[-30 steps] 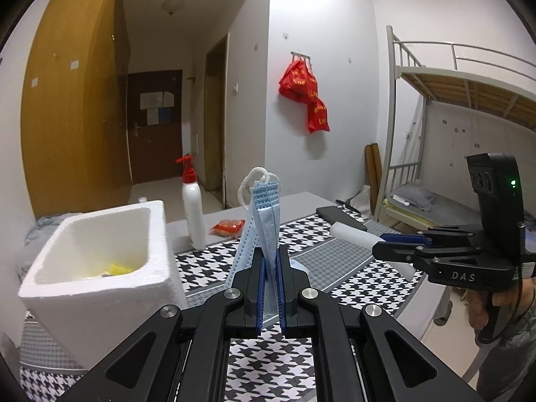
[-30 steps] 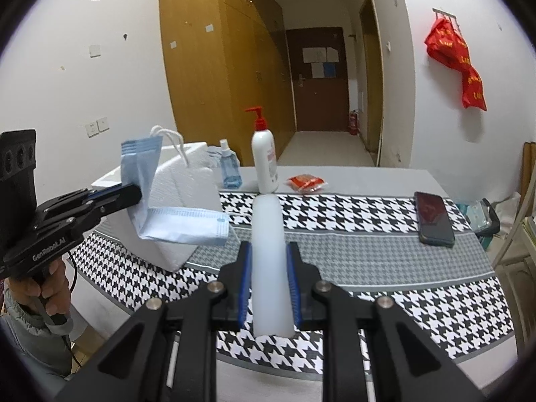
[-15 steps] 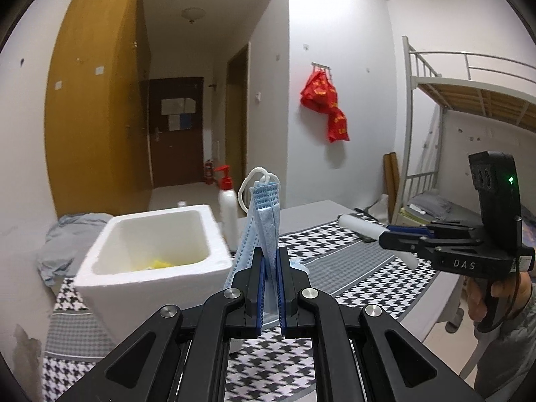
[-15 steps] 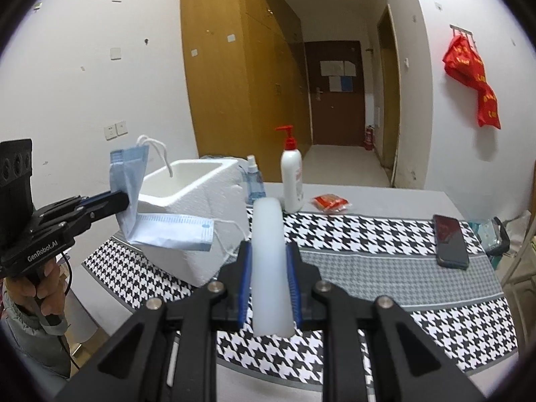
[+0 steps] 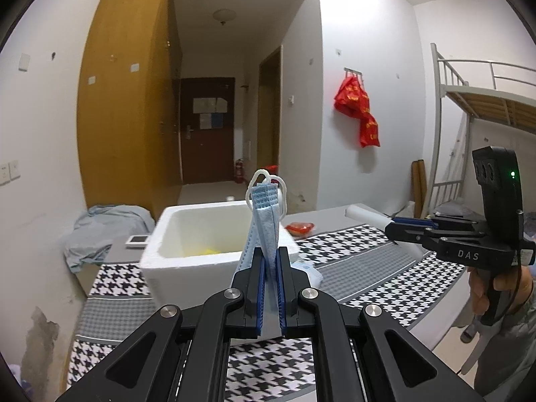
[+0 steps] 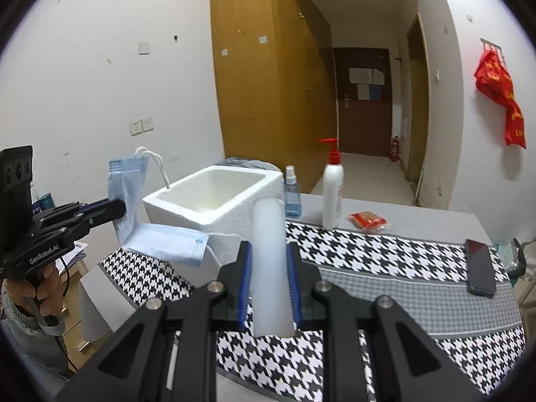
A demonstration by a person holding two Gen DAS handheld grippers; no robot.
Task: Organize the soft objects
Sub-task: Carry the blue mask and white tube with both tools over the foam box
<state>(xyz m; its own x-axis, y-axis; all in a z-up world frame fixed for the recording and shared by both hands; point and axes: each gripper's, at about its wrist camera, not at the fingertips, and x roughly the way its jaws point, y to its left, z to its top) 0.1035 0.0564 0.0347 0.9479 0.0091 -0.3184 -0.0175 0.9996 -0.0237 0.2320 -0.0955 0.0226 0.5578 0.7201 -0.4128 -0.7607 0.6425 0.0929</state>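
Note:
My left gripper (image 5: pixel 270 254) is shut on a blue face mask (image 5: pixel 264 214), held up in the air in front of a white foam box (image 5: pixel 187 261). It also shows in the right wrist view (image 6: pixel 117 209), with the mask (image 6: pixel 160 239) hanging beside the box (image 6: pixel 217 197). My right gripper (image 6: pixel 268 254) is shut on a white foam roll (image 6: pixel 269 261) above the table. In the left wrist view it (image 5: pixel 390 226) holds the roll (image 5: pixel 365 216) to the right of the box. Something yellow lies inside the box.
A houndstooth cloth (image 6: pixel 385 254) covers the table. On it stand a white pump bottle (image 6: pixel 331 197) and a blue spray bottle (image 6: pixel 292 197). A red packet (image 6: pixel 368 219) and a black phone (image 6: pixel 480 266) lie there too. A grey cloth heap (image 5: pixel 104 224) lies left of the box.
Both grippers have drawn back and swung left with their loads. The foam box now sits straight ahead of the left gripper, and the mask is closer to its front.

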